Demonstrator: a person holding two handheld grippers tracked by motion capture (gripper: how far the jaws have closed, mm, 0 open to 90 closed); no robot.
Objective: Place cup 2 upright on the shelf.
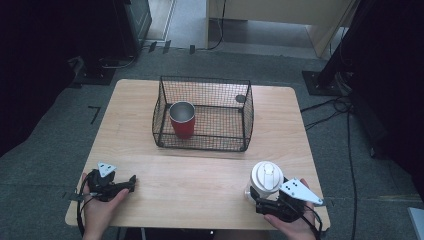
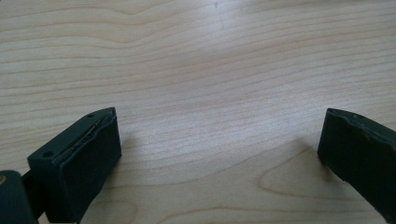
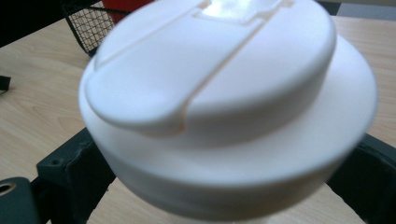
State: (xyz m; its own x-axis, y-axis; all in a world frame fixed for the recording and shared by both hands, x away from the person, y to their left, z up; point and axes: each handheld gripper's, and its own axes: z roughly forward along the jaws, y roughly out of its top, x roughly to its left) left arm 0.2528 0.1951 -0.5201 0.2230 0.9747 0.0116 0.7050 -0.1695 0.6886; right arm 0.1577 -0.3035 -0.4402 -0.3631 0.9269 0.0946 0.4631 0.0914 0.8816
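A white cup with a flip lid (image 1: 265,179) stands near the table's front right corner. My right gripper (image 1: 257,196) comes at it from the front, and its black jaws press on both sides of the cup's body (image 3: 224,93) below the lid. A red metal-lined cup (image 1: 182,120) stands upright in the left part of a black wire basket (image 1: 202,142) at the table's middle back. My left gripper (image 1: 131,181) rests near the front left edge. Its jaws stand wide apart over bare wood (image 2: 219,121) with nothing between them.
The wooden table (image 1: 200,180) has bare board between the two grippers and in front of the basket. A small dark round thing (image 1: 240,98) sits at the basket's back right corner. Cables and dark stands lie on the floor around the table.
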